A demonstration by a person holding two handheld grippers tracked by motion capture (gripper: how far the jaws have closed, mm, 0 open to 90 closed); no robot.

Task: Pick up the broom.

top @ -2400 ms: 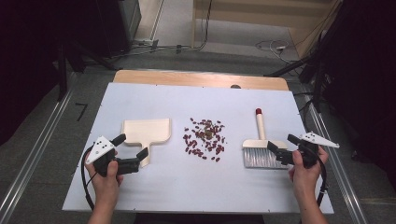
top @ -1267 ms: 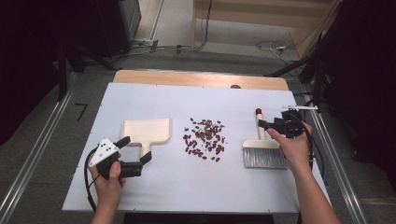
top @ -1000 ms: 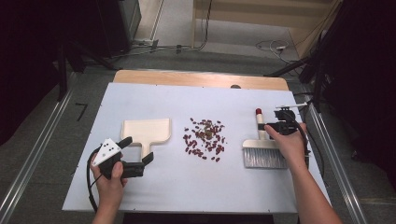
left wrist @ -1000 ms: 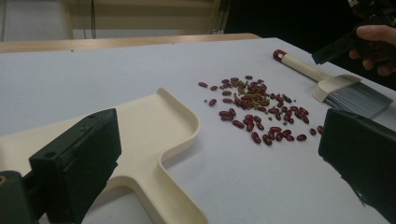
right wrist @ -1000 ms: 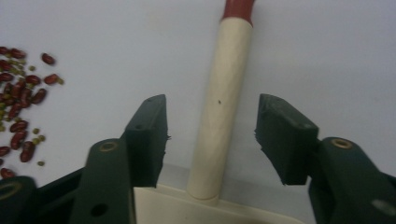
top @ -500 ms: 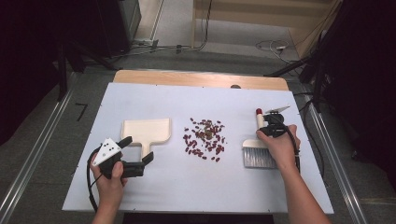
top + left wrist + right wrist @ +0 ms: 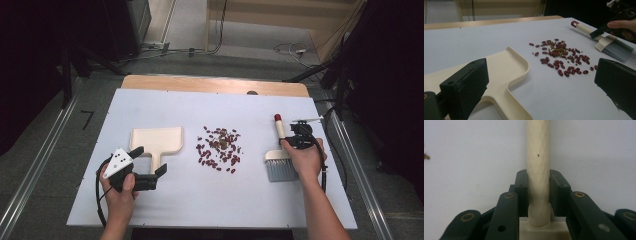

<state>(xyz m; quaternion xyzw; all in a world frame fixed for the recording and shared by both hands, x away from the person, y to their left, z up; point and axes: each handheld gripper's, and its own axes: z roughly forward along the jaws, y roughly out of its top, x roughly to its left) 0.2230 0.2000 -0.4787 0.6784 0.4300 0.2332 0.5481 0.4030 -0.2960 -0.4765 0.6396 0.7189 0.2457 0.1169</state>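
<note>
Bare white table (image 7: 280, 200) along the near edge; scattered beans (image 7: 219, 149) mid-table between dustpan (image 7: 157, 141) and brush (image 7: 280, 159).

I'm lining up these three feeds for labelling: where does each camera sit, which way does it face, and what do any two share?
High view: above the person's side, looking forward and down at the table; both forearms enter from below.
Left gripper view: on the left gripper, looking past its wide-apart jaws over the dustpan to the beans.
Right gripper view: on the right gripper, looking down the brush handle between its jaws.
Shared: the high and left gripper views both show beans, dustpan and brush.
</note>
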